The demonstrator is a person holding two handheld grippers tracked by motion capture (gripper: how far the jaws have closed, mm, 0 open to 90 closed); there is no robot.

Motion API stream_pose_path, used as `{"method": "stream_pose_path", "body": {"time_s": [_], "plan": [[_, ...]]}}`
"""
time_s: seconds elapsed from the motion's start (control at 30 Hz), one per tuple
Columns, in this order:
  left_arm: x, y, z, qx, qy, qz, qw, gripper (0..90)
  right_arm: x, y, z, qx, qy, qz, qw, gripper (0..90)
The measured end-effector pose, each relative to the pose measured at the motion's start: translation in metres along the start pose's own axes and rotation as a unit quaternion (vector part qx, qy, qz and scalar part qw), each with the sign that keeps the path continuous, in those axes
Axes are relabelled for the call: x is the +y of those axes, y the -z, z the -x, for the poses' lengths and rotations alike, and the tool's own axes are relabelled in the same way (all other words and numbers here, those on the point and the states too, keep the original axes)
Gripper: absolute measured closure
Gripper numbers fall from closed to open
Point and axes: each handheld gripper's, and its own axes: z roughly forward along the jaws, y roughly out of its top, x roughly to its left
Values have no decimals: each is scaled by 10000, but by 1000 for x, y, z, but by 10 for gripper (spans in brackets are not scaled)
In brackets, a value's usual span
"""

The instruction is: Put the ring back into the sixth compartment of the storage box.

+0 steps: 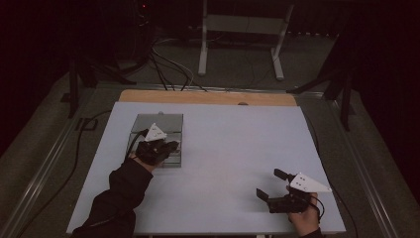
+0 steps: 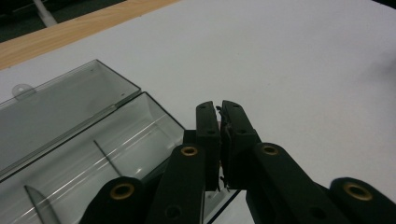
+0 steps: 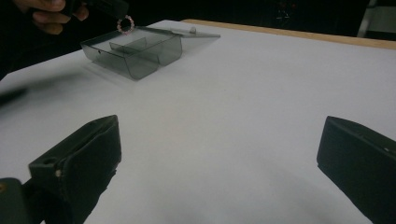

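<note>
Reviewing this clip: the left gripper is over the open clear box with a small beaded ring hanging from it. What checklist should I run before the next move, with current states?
1. Left gripper shut on the beaded ring: ok, jaws nearly together, ring hanging below them in the right gripper view.
2. Clear box lid open: ok, lid laid back flat.
3. Ring above a compartment, not a wall or divider: cannot tell which compartment it hangs over.
4. Compartments free to take it: ok, nothing seen inside.
5. Right gripper out of the way: ok, open, resting on the table well apart from the box.
</note>
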Motion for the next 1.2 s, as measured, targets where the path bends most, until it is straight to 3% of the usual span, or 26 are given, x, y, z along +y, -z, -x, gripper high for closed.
{"method": "stream_pose_path", "body": {"time_s": [0.6, 1.2], "plan": [[-14, -4, -17, 92, 230, -182, 9995, 882, 0, -1, 0, 0, 12, -12, 10000, 0], [-24, -20, -21, 56, 311, -525, 9981, 881, 0, 0, 0, 4, 14, -1, 10000, 0]]}}
